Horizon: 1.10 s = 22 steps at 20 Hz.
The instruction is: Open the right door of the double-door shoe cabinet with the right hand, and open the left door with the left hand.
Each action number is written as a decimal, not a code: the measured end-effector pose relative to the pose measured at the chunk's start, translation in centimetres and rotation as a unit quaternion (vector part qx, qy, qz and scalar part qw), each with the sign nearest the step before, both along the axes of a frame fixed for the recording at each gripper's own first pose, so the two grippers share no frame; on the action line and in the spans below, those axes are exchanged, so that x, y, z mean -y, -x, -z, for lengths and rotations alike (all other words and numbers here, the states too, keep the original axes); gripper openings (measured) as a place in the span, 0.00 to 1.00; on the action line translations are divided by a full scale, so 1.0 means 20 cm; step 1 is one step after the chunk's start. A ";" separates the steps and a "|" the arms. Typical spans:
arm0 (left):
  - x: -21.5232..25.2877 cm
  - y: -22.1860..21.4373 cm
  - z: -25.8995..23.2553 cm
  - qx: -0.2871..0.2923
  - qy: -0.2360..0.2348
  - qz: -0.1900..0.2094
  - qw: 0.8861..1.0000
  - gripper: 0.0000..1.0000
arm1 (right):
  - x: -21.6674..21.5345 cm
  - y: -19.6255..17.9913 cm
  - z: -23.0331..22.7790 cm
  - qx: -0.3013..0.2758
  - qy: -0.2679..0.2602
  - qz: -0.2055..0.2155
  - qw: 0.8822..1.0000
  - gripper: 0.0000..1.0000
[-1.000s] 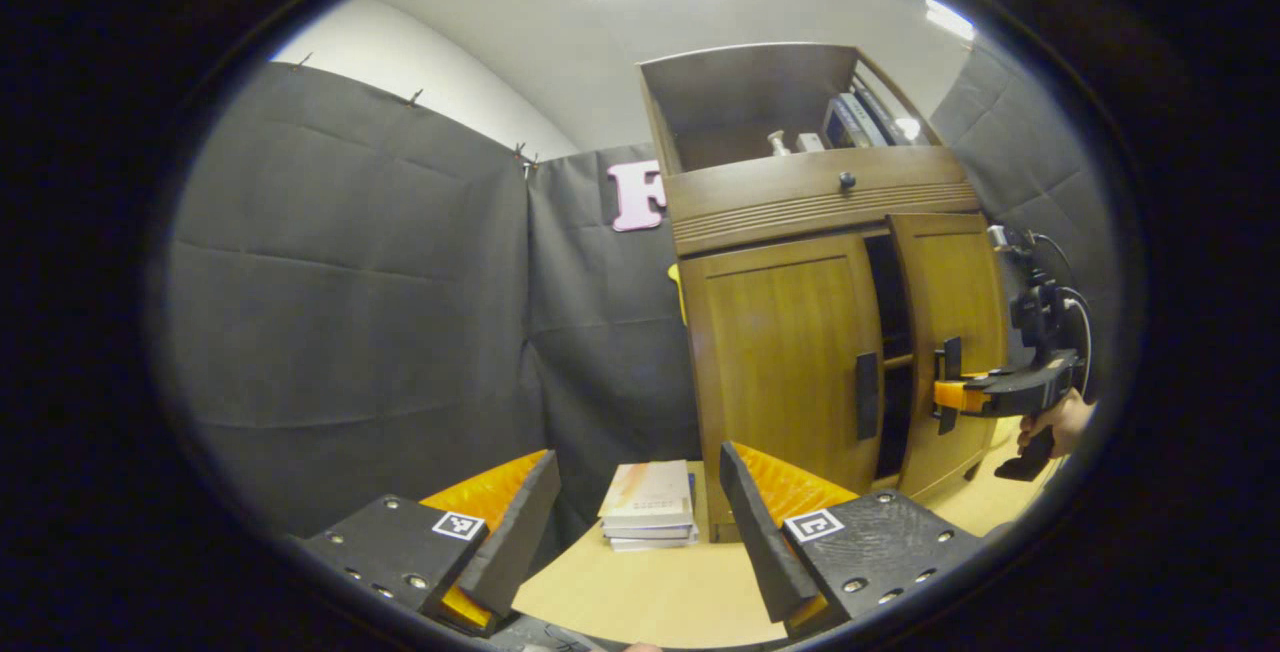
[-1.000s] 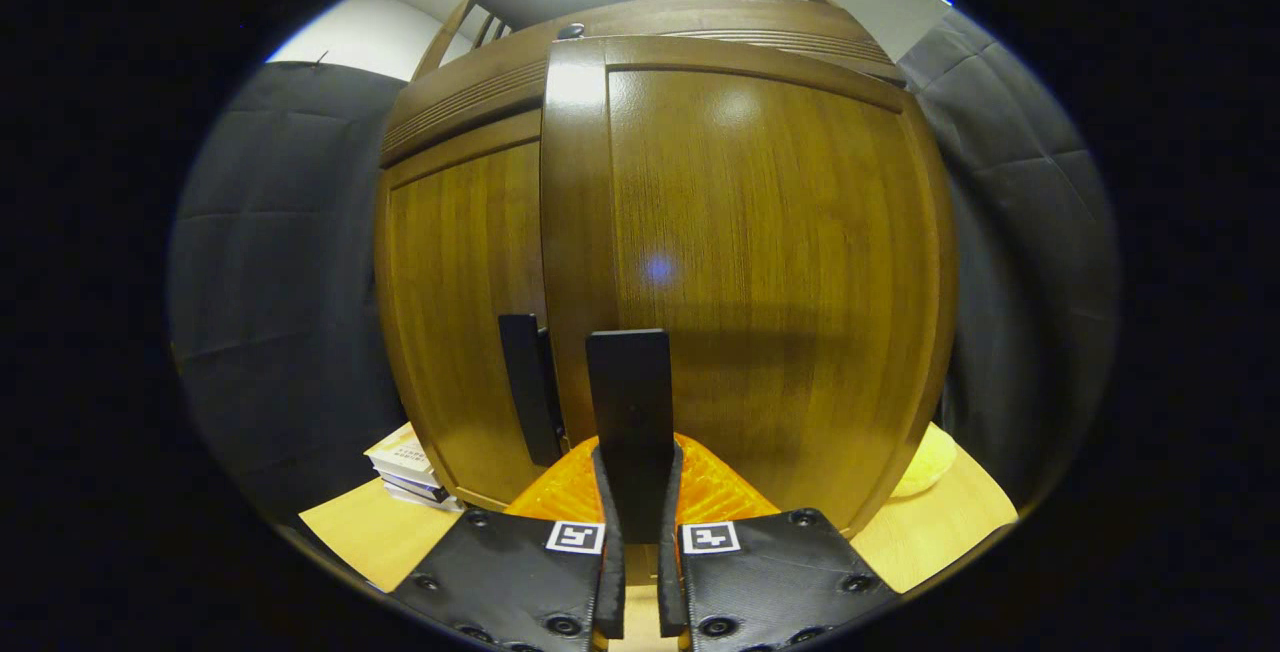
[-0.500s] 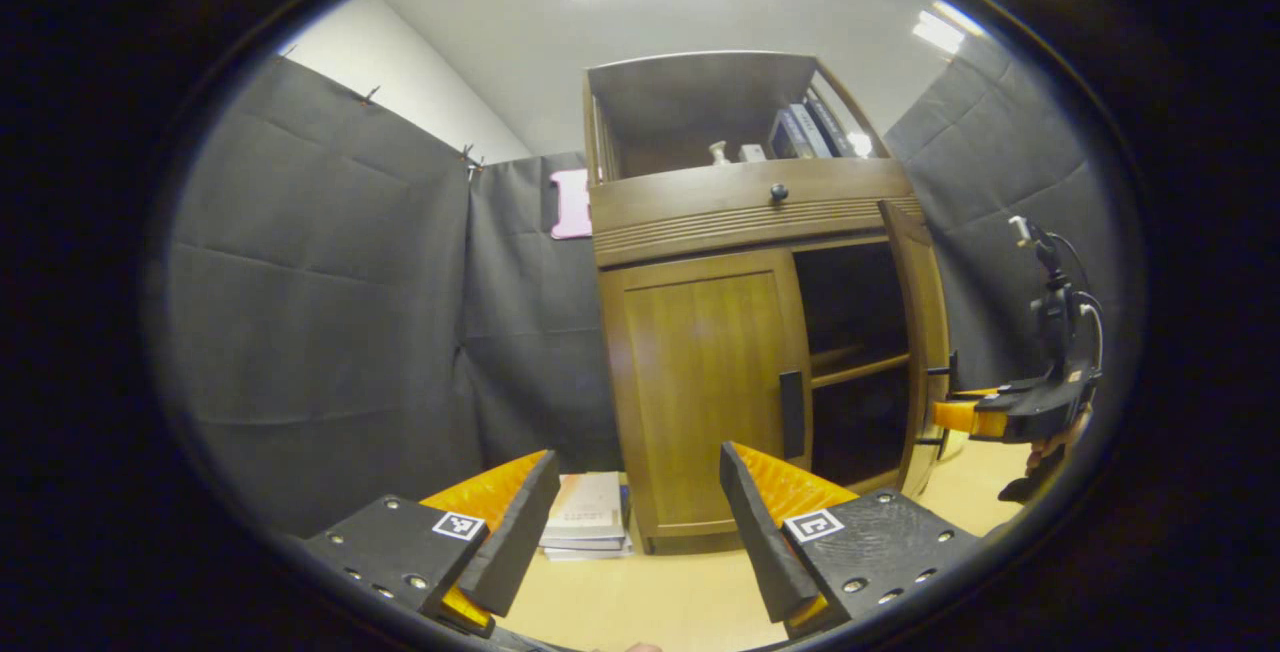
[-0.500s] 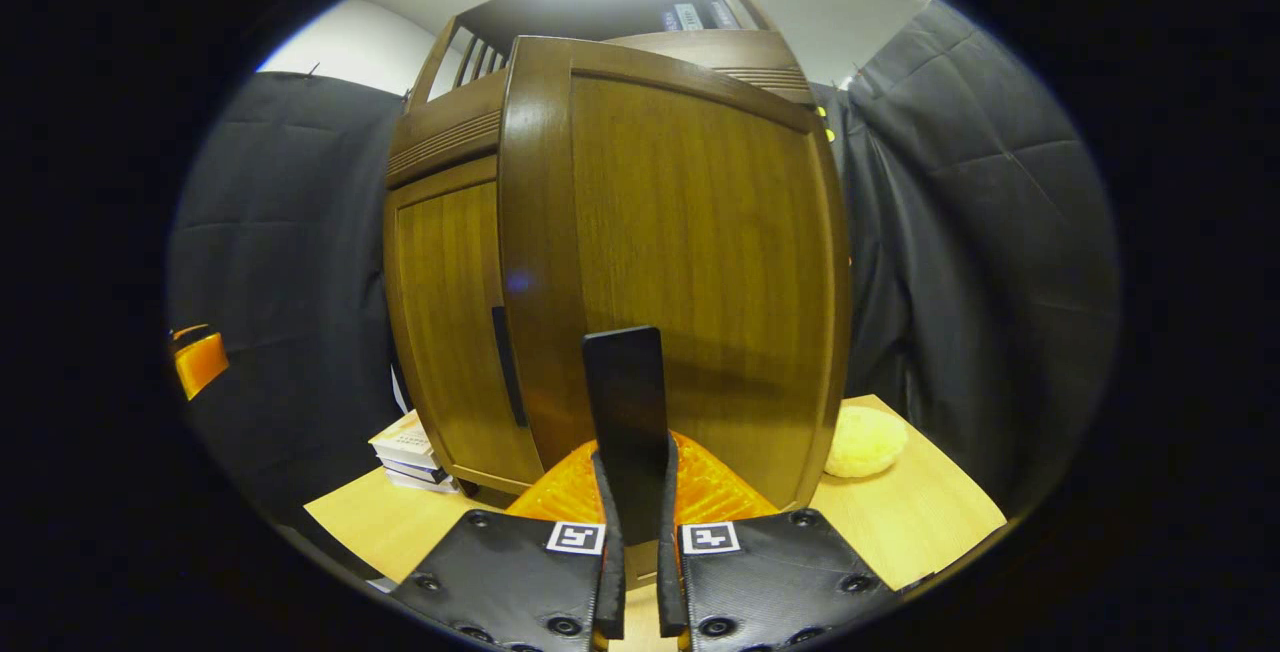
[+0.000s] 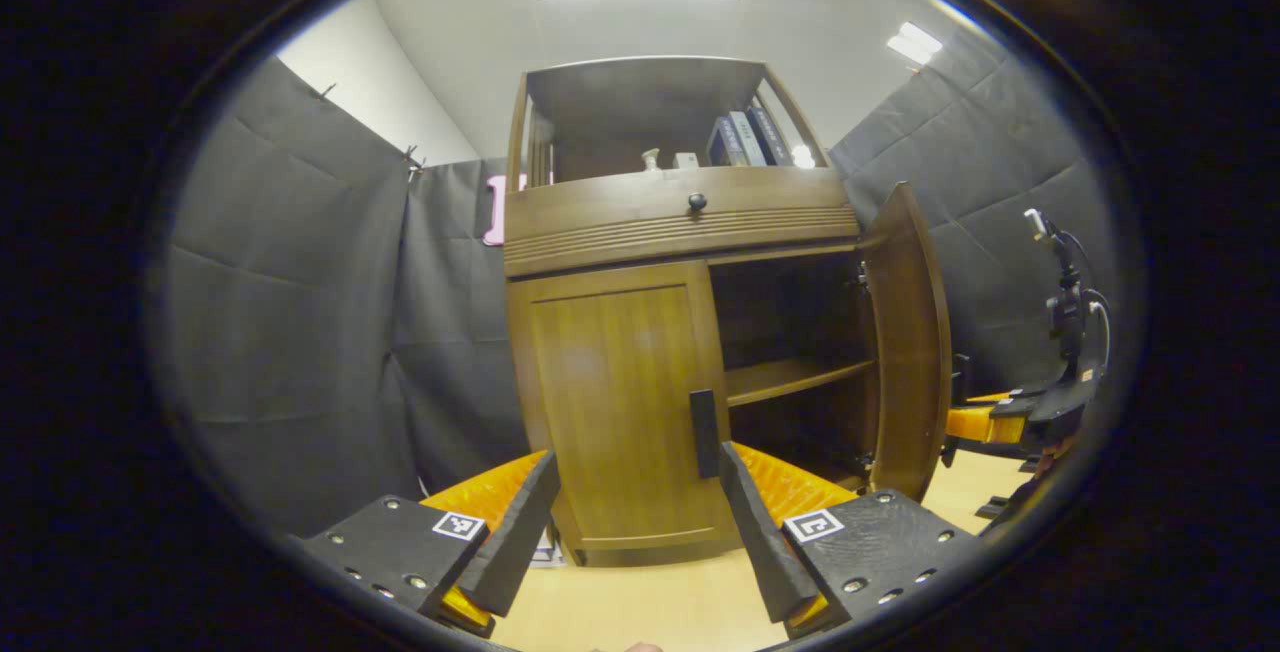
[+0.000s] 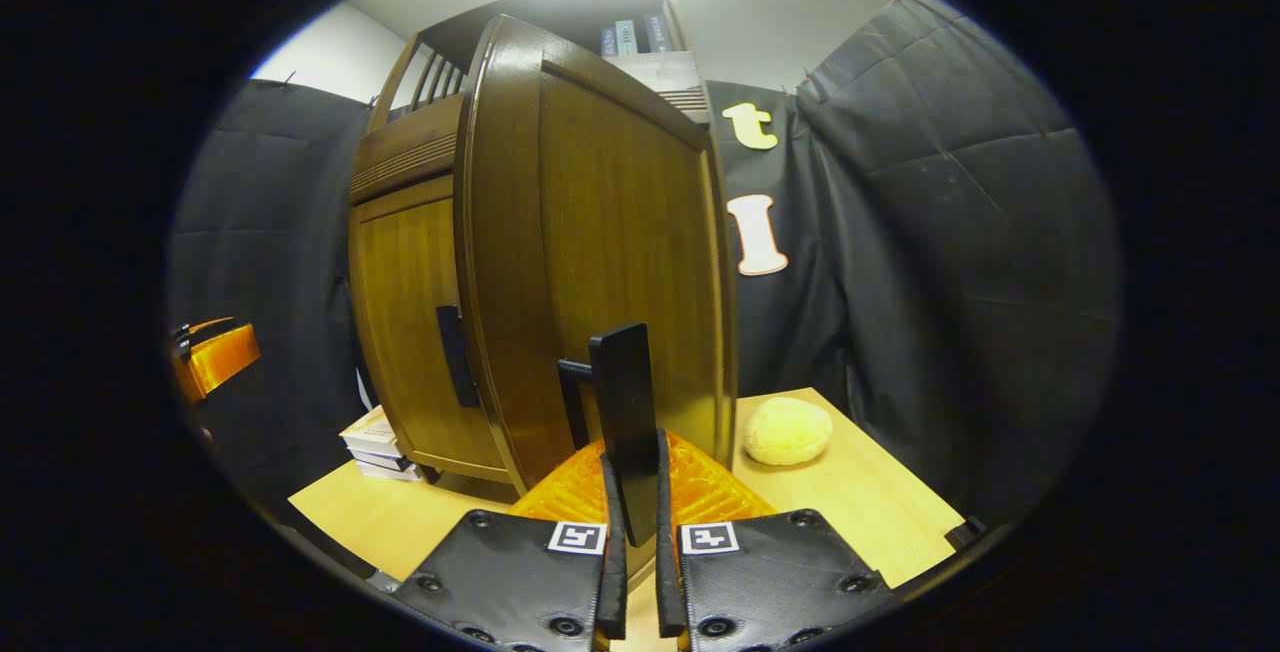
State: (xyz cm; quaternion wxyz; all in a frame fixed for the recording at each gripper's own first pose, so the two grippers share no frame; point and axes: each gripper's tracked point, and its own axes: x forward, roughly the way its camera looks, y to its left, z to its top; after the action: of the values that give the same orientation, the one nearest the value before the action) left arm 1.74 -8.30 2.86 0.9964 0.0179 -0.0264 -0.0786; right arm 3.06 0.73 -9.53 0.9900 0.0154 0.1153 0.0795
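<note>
The wooden shoe cabinet [image 5: 680, 222] stands on a light table. Its left door [image 5: 620, 402] is closed, with a dark vertical handle [image 5: 703, 419] at its inner edge. The right door [image 5: 905, 332] is swung wide, baring an inner shelf [image 5: 795, 377]. My left gripper [image 5: 638, 460] is open, a little in front of the left door, its right finger just below that handle. In the right gripper view my right gripper [image 6: 636, 462] is shut on the right door's handle [image 6: 625, 402]; the right door [image 6: 600, 252] stands edge-on. The right gripper [image 5: 985, 422] also shows beyond the open door.
A yellow round object [image 6: 788, 430] lies on the table [image 6: 860, 502] to the right of the open door. A stack of books [image 6: 372, 437] sits by the cabinet's left foot. The cabinet's upper shelf holds books [image 5: 745, 137] above a drawer with a knob [image 5: 697, 201]. Black cloth walls surround.
The right door has swung from slightly ajar to wide open, my right gripper still holding its handle. My left gripper has shifted so the left door and its handle are right in front.
</note>
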 end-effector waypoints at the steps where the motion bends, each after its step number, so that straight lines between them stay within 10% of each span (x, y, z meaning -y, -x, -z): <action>1: 0.02 0.01 0.00 0.000 -0.001 0.007 1.000 0.89 | 0.06 0.01 0.00 0.001 -0.001 0.009 1.000 0.13; 19: 0.12 -0.21 0.15 -0.022 -0.008 -0.025 0.999 0.89 | 0.71 0.13 -0.21 0.040 0.049 0.108 0.992 0.00; 22: 0.11 -0.25 0.18 -0.031 -0.003 -0.031 0.999 0.89 | 0.76 0.20 -0.30 0.064 0.061 0.119 0.989 0.16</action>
State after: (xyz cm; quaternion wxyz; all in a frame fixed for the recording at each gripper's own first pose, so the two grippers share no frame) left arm 6.70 -10.58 -0.80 0.9986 0.0194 0.0051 -0.0483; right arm -1.04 -14.41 -3.46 0.9969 -0.0369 0.0534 -0.0454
